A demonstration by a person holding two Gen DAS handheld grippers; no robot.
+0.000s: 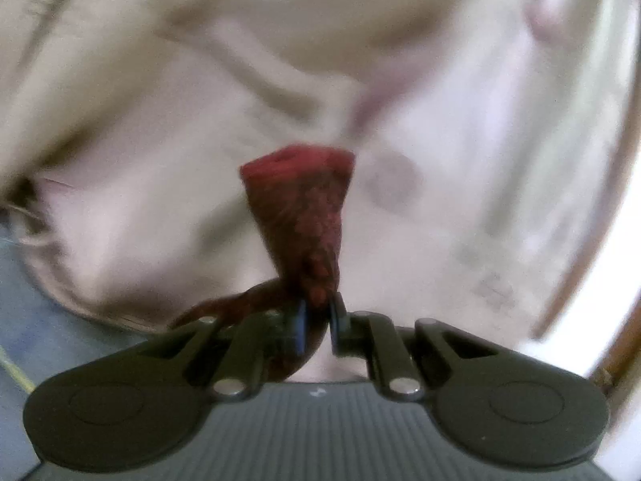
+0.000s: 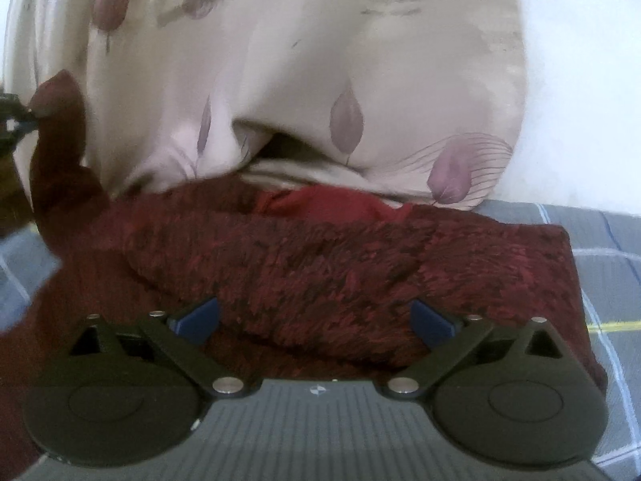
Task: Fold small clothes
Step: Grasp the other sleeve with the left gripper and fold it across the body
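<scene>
While the left tongs (image 1: 318, 320) are clamped on a corner of the dark red knitted garment (image 2: 320, 272), that pinched piece stands up from between their blue pads as a twisted strip, its free end flaring above them. Behind it the left wrist view is filled by a beige cloth (image 1: 160, 120), blurred, with faint mauve marks on it. A patch of grey-blue sheet (image 1: 24, 320) shows at the lower left of that view.

The right tongs (image 2: 314, 318) stand wide apart, their blue pads (image 2: 198, 318) hovering just over the garment and holding nothing. The garment lies spread across a grey checked bedsheet (image 2: 617, 272) with pale and yellow lines, its near part running under the tongs. A plainer red lining (image 2: 332, 204) shows along its far edge. At the far left of the right wrist view one corner of the garment rises up to the left tongs, which are only partly in view there. Beyond the garment lies the beige cloth (image 2: 400, 80), printed with mauve leaf shapes, its folded edge touching the far side of the garment
</scene>
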